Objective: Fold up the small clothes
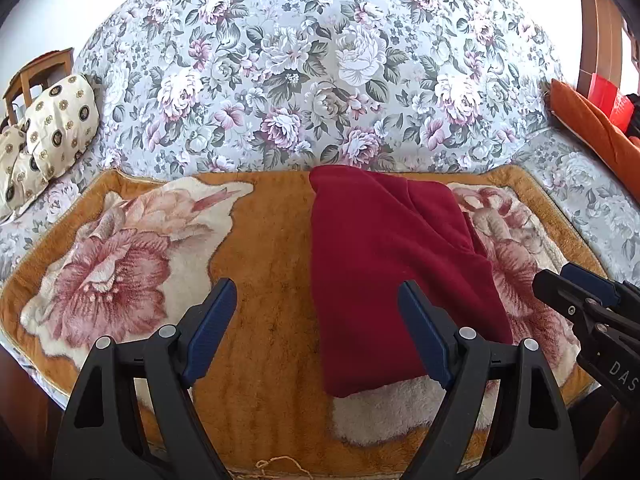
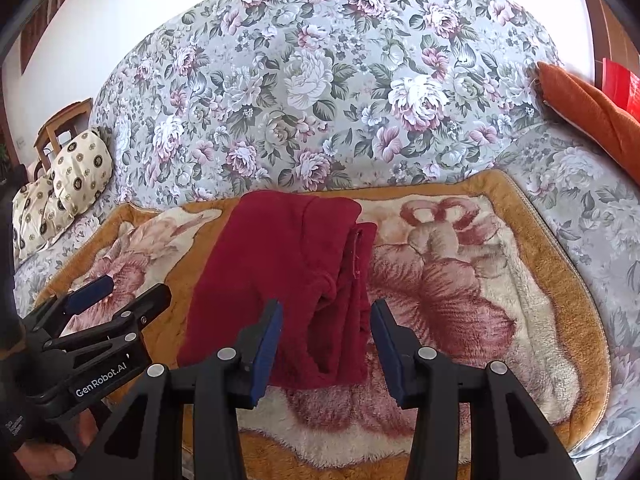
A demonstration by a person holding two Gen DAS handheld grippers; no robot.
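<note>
presently, one item: dark red garment (image 2: 280, 280), partly folded, lying on a plush flowered blanket (image 2: 460, 280) over a floral sofa (image 2: 320, 80). long axis runs away from the jaws, near hem to far edge. right gripper (image 2: 326, 342): jaws half apart, empty, set above the near right corner where the folded layers stack; the nearer one. left gripper (image 1: 318, 324): jaws wide, empty, the garment's left edge between them and its body toward the right pad. writing: "genrobot.ai" on the left gripper's body; "das" on the right gripper's body, cut off.
</note>
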